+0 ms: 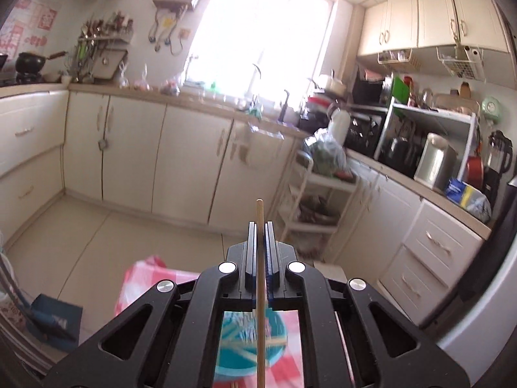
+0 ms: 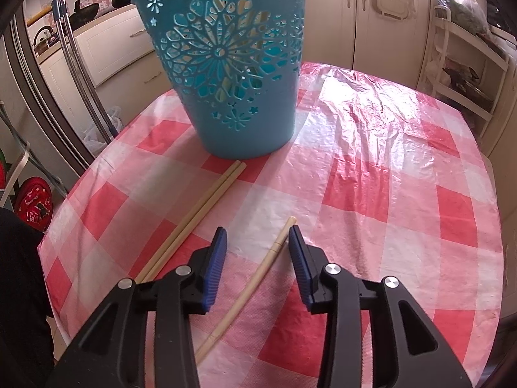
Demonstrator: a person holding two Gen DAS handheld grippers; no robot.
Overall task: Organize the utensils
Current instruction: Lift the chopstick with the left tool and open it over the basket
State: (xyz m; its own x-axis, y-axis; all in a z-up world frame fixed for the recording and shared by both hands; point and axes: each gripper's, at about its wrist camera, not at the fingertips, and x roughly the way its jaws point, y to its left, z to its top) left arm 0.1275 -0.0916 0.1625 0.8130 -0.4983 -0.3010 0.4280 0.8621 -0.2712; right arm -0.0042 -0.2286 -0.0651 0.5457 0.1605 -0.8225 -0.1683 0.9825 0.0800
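Fingers of the left gripper (image 1: pixel 259 226) pinched one chopstick (image 1: pixel 259 258) high over the blue basket (image 1: pixel 248 349) at six o'clock; it could tip and miss. Right gripper (image 2: pixel 257 232) fingers stood apart around a loose chopstick (image 2: pixel 255 281) on the worktop (image 2: pixel 371 177).

Black grippers (image 2: pixel 257 229); blue ribbed pads (image 2: pixel 215 258); silver screws (image 2: pixel 332 269)

Blue basket (image 2: pixel 226 64) rim cropped; chopstick (image 1: pixel 259 291) base perhaps hidden.
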